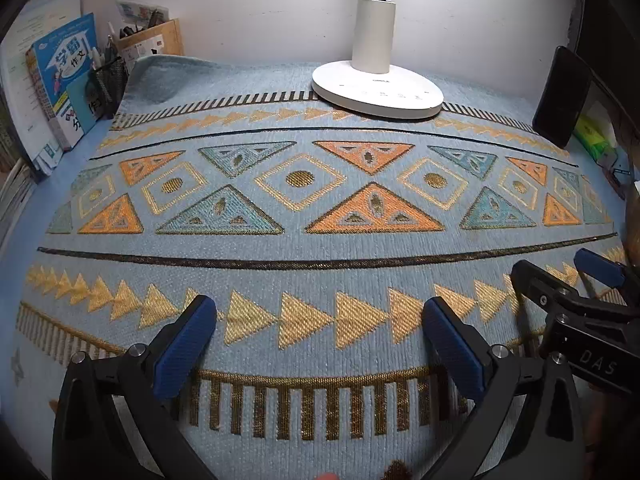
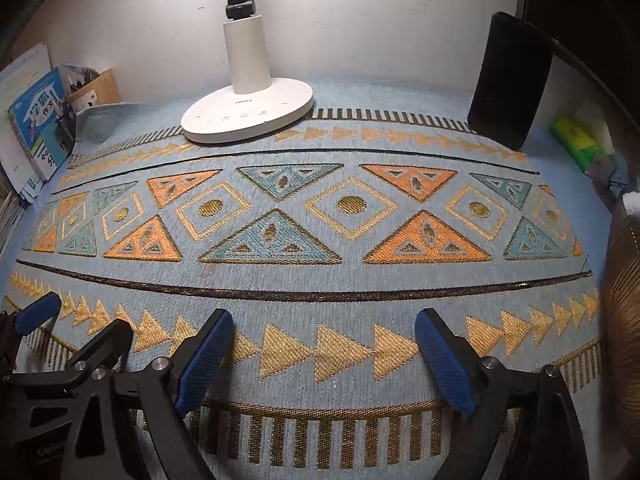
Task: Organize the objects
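A blue patterned cloth (image 1: pixel 320 240) (image 2: pixel 320 280) covers the desk. My left gripper (image 1: pixel 320 316) hovers low over its near edge, open, nothing between its blue pads. My right gripper (image 2: pixel 324 328) is open beside it, also with nothing in it; it shows at the right edge of the left wrist view (image 1: pixel 560 280). The left gripper shows at the left edge of the right wrist view (image 2: pixel 80 320). A white lamp base (image 1: pixel 378 92) (image 2: pixel 248 114) stands at the back. A black phone (image 1: pixel 560 96) (image 2: pixel 508 80) leans upright at the back right.
Books (image 1: pixel 60 80) (image 2: pixel 36 124), a black mesh pen holder (image 1: pixel 108 84) and a cardboard box (image 1: pixel 152 42) line the back left. A yellow-green packet (image 1: pixel 594 140) (image 2: pixel 580 144) lies at the right, past the phone. A brown ribbed object (image 2: pixel 624 300) stands at the right edge.
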